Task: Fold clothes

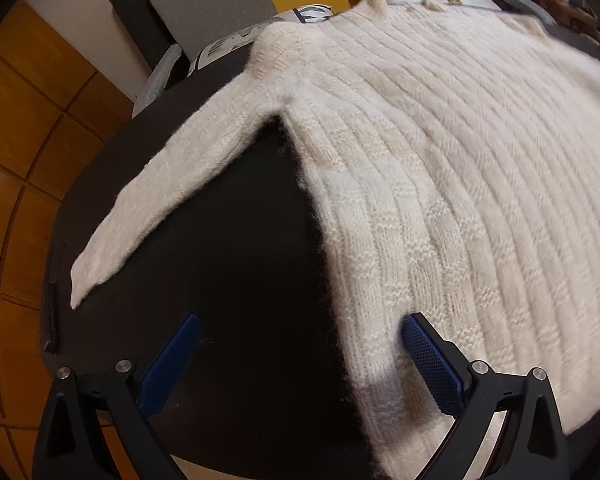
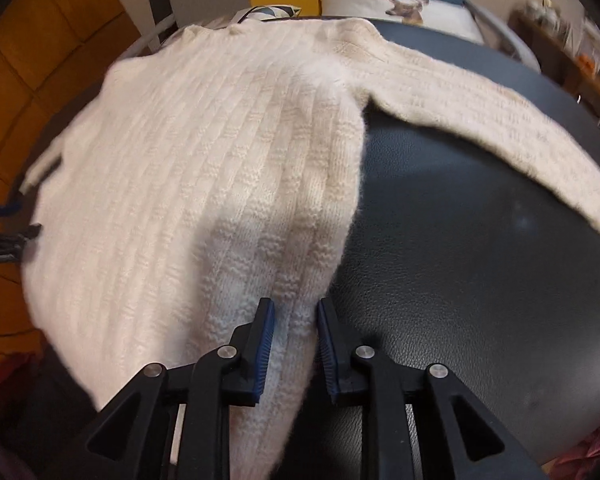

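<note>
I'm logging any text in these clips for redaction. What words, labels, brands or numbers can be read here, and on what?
None can be read.
Left cushion: bold dark-and-white print, maybe letters, cut off and too distorted to read.
Deer cushion: a picture only, no words.
Sweater: no label or tag in view.
Shelf items: too blurred to read.

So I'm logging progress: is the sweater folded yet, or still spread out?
Spread out. The sweater lies flat on the dark table, both sleeves angled outward, nothing doubled over.
</note>
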{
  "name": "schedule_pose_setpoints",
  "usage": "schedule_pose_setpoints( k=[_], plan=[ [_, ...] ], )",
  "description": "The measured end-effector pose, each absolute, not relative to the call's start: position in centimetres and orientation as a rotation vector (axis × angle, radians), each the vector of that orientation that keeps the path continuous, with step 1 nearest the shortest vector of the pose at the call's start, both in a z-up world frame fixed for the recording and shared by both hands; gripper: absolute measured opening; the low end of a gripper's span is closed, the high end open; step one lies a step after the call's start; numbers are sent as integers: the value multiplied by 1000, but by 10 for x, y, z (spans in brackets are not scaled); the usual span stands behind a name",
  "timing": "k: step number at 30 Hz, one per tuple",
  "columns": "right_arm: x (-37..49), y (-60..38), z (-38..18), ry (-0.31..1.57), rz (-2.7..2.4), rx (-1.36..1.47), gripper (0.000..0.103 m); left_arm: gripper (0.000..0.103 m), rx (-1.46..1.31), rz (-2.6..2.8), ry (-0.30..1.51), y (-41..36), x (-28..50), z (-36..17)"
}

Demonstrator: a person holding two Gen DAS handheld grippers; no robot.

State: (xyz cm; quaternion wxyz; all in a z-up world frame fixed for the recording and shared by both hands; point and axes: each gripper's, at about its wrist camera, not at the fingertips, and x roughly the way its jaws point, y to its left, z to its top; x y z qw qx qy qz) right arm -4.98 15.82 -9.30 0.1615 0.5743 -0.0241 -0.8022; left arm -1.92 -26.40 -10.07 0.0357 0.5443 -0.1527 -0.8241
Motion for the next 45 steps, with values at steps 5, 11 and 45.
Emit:
schedule_pose_setpoints(
  k=[5,11,45],
  plan=[
    [-88,233,-61,-359,-2543,1549,22,100,1538,-2615,-293,-268,-38,-69],
    [-159,339,-72,-390,-2806,1723,24,100,1500,-2648,-367,-233,-75,-73],
    [-176,473,-61,-709,-3014,1508,27,88,1506,-2766,-235,-156,-102,-95]
  ],
)
